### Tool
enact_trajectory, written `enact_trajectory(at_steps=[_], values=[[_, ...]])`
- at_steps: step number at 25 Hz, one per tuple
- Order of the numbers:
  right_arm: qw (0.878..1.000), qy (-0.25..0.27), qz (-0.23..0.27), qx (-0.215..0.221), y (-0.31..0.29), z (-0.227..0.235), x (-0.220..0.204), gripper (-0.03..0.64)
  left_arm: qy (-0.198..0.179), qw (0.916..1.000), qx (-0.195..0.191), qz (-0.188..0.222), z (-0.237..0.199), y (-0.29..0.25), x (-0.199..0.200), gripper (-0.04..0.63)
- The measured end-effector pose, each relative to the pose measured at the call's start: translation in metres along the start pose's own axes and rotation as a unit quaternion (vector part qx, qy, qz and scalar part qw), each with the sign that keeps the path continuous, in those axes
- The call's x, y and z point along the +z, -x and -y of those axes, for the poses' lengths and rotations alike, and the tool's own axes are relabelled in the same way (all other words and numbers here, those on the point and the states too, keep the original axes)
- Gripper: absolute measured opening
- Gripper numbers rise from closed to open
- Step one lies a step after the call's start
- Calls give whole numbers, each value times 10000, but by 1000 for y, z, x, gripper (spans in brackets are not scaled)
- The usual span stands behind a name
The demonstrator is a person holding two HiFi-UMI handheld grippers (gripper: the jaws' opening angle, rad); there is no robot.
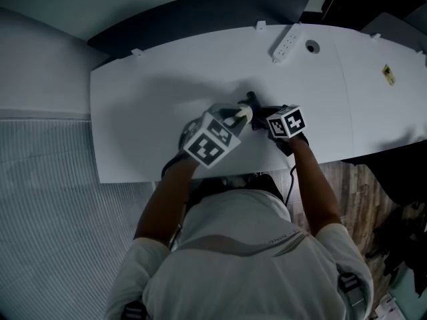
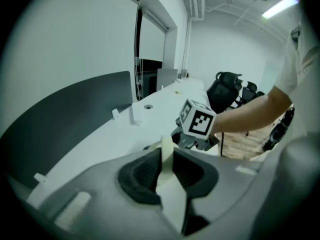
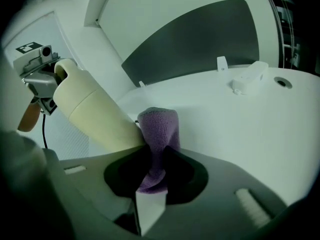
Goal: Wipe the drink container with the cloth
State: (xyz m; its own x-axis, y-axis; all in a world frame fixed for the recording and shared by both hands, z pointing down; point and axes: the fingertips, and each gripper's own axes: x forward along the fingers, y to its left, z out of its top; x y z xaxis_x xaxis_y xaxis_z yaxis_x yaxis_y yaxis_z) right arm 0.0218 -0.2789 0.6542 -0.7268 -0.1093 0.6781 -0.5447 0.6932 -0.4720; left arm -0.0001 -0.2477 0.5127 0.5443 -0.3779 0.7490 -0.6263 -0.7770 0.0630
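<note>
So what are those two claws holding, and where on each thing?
The left gripper pinches the cream drink container at its top end; the right gripper a bunched fold of the purple cloth.

Light: dim, ceiling strip [image 2: 279, 6] glaring
Shadows: soft on bench [image 1: 153, 92]
Edges: fisheye, dark corners
Blur: left claw [image 2: 166, 160] nearby

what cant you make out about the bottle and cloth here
- Left gripper view: only a thin cream strip of the drink container shows between the jaws of the left gripper. The rest is hidden under the gripper itself.
- Right gripper view: the container's lower end is behind the cloth clamped in the right gripper.
- Head view: the marker cubes cover most of the container and all of the cloth.
</note>
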Motion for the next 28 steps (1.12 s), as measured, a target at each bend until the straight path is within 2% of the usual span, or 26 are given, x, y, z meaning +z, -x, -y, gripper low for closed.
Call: enact_trajectory(at_steps=[3,6,8,10,13,16,18,19,23,25,28], values=[[9986,440,-169,236,16,-5,19,86,9,10000,7,20,1,0,1,63],[9868,1423,-363,681,39,-25,56,86,19,10000,28,42,1,2,-1,63],[9701,2129,-591,1002,51,-38,81,86,31,10000,34,36,0,4,-2,63],[9523,2569,-824,1426,61,-53,102,86,47,10000,38,34,-1,4,-1,63],[9261,2957,-1198,2011,68,-74,122,86,80,9999,58,72,-1,4,0,63],[9034,3275,-1692,2191,62,-83,128,86,92,9999,71,98,-2,6,0,63],[8955,3349,-1890,2240,55,-83,127,86,111,9998,80,117,-1,5,1,64],[8970,3282,-1876,2291,50,-82,127,86,123,9998,87,126,-1,4,2,64],[9166,2465,-1311,2860,32,-86,124,86,160,9997,104,157,0,3,-1,64],[9156,2190,-1157,3167,27,-90,119,86,129,9997,108,153,0,4,-1,64],[9093,2039,-1174,3432,25,-91,114,84,85,9998,113,143,0,5,-1,64]])
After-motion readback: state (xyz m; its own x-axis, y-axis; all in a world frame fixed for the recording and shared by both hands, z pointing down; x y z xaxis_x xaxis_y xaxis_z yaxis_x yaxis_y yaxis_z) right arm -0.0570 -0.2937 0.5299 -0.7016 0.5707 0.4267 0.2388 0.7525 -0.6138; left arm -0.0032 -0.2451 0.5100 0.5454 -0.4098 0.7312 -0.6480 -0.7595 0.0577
